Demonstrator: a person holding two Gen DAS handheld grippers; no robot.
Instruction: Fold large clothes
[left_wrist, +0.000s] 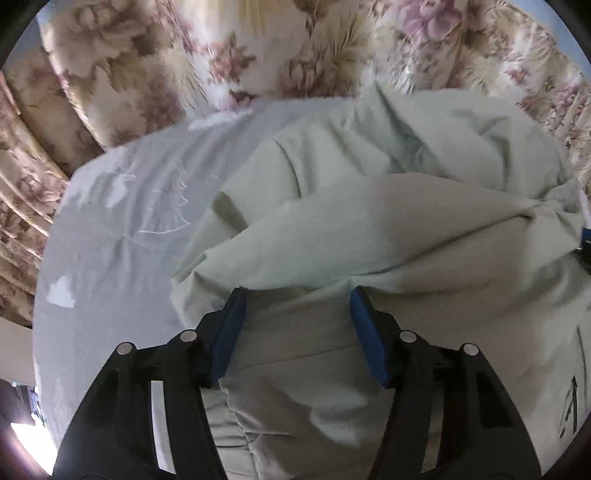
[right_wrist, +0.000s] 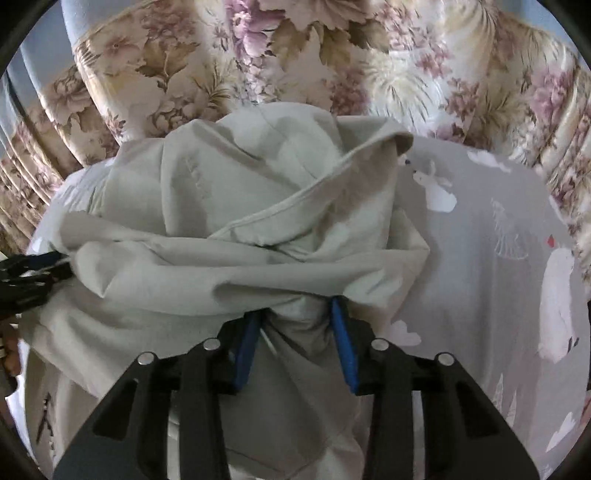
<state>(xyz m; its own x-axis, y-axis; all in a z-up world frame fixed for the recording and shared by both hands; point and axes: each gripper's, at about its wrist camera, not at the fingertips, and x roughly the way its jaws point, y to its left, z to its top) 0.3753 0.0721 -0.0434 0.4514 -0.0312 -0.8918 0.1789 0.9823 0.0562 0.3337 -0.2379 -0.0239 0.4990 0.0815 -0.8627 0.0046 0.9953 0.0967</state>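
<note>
Floral curtains (right_wrist: 295, 55) in cream, brown and mauve fill the upper part of both views, hanging in pleats behind a bed covered with a grey sheet (right_wrist: 480, 258) printed with white animals and clouds. On that sheet lies the large, pale grey-green cotton garment (right_wrist: 221, 206), rumpled and partly gathered into thick folds; in the right wrist view it takes up the centre and left of the frame, with a stitched hem running diagonally across its middle and the bare sheet showing to the right. In the left wrist view the same garment (left_wrist: 369, 221) fills the centre and right, while the grey sheet (left_wrist: 122, 221) shows at the left. The right tool (right_wrist: 295, 314), black with blue pads, sits at the lower centre of its view and pinches a bunched twist of the cloth between its fingers, the fabric pulled taut from that point. The left tool (left_wrist: 295, 295), at the lower centre of its own view, has its blue pads spread wide apart with the cloth lying loose beneath and between them, nothing clamped; a fold of the garment drapes just over the fingertips. At the far left edge of the right wrist view, dark parts of the left tool (right_wrist: 33, 273) appear touching the garment's side. Small dark markings show on the cloth at the lower right of the left wrist view.
</note>
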